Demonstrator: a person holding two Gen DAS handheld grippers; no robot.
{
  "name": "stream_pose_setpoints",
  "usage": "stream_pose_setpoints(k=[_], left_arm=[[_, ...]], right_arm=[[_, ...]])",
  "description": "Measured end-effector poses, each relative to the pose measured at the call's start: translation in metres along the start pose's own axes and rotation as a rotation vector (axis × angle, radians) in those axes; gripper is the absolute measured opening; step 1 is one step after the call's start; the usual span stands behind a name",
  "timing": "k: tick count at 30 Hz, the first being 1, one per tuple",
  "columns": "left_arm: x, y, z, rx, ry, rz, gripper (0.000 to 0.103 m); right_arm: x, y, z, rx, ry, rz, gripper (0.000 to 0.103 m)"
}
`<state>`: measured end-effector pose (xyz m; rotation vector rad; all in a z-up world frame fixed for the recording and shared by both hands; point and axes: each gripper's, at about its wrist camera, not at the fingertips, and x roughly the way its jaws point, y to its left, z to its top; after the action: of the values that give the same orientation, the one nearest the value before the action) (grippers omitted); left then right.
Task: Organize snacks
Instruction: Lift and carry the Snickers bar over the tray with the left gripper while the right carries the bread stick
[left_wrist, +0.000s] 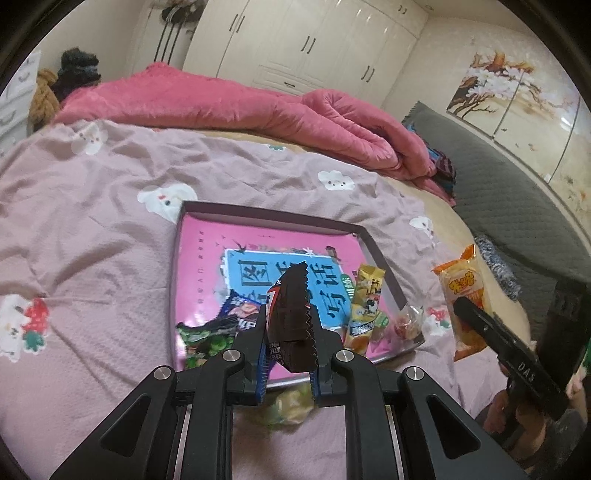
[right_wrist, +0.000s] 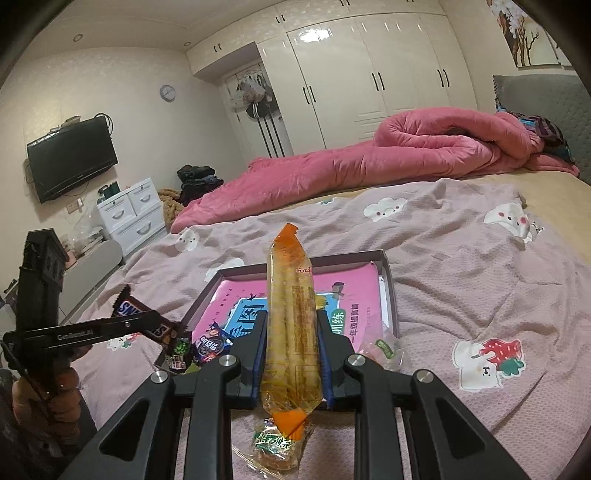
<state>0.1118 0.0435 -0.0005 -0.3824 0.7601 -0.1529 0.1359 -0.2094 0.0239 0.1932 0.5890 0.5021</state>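
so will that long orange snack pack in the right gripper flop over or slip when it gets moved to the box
The long orange snack pack probably stays fairly stiff: it stands upright, unsupported, above the right gripper. Its glossy clear wrapper looks slippery, so it may slide in the grip. The sticks inside seem brittle and could snap if squeezed.

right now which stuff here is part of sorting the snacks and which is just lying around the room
Part of the job:
- Snickers bar in the left gripper
- orange snack pack in the right gripper
- shallow box with snacks inside
- green-label packet on the bedspread

Just lying about:
- pink quilt
- TV
- white drawers
- wall clock
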Motion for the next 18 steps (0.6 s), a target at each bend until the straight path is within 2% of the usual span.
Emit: stream_pose_setpoints(k=[7,18], left_arm=[[0.025,0.005,0.001,-0.036,0.044,-0.033,0.017],[0.048,-0.002,-0.002,0.004,0.080,-0.039,0.017]], right_arm=[[0.005,-0.006,0.001,0.021,-0.005,-0.023,0.024],[0.015,-0.020,0.002,0.090,0.002,-0.061,0.024]])
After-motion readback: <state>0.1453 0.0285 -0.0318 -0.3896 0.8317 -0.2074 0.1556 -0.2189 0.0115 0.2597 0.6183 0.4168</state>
